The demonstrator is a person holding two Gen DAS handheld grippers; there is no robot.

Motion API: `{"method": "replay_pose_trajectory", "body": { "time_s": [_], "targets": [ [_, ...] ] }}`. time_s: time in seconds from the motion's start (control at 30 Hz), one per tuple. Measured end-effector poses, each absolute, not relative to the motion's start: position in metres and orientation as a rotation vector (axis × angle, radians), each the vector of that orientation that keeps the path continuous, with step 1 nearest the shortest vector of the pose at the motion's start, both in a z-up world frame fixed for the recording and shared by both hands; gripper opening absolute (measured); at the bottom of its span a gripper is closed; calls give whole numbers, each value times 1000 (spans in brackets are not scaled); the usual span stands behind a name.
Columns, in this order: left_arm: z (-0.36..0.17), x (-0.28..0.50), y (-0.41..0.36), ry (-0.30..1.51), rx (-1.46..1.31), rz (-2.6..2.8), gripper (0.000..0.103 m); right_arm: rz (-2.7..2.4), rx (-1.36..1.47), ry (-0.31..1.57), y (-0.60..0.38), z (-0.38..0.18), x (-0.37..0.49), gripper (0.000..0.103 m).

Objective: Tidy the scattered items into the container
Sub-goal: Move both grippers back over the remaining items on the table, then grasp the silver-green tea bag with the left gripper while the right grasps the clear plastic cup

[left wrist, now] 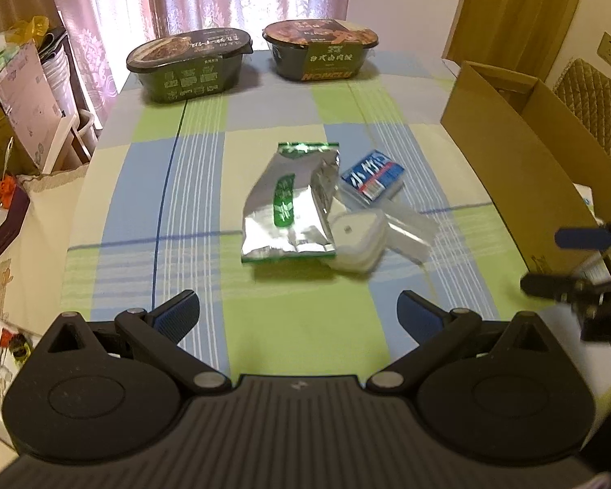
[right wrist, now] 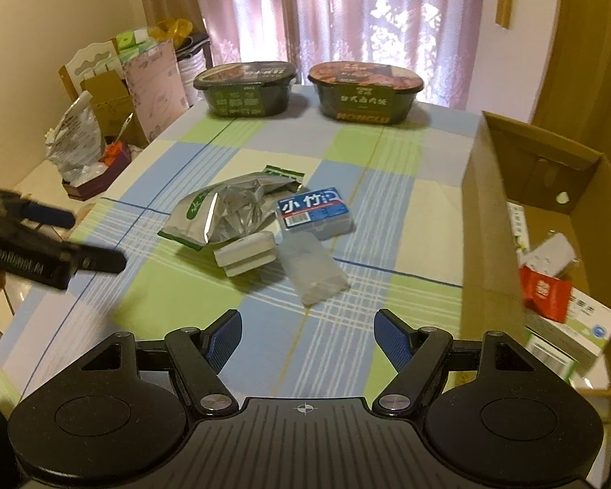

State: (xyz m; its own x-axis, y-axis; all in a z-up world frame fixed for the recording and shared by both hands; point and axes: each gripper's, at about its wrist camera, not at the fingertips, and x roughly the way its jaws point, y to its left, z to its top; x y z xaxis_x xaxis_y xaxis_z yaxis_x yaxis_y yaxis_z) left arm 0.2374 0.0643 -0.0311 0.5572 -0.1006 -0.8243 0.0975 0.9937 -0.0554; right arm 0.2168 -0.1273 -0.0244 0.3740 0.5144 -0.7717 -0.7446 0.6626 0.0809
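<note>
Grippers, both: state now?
Left tool: open, holding nothing.
Right tool: open, holding nothing.

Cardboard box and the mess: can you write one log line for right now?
left claw open | right claw open | foil pouch on table | cardboard box partly filled

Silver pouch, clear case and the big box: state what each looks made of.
Silver pouch: metallised foil, glossy; it creases sharply and mirrors light.
Clear case: translucent plastic, likely rigid; the cloth pattern shows through.
Cardboard box: plain brown cardboard, matte, with folded flaps.
</note>
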Motion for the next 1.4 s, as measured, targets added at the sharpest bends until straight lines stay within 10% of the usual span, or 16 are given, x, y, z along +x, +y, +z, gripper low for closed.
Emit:
{"method": "replay_pose_trajectory", "body": {
  "time_s": [0.73, 1.4],
  "targets": [
    [-115, 431, 78, 1231, 53, -312, 92, 845, -357, 918, -72, -97, 291, 78],
    [-122, 444, 71, 1272, 113, -397, 45, 965, -538, 953, -32, -133, 309, 77]
  ]
}}
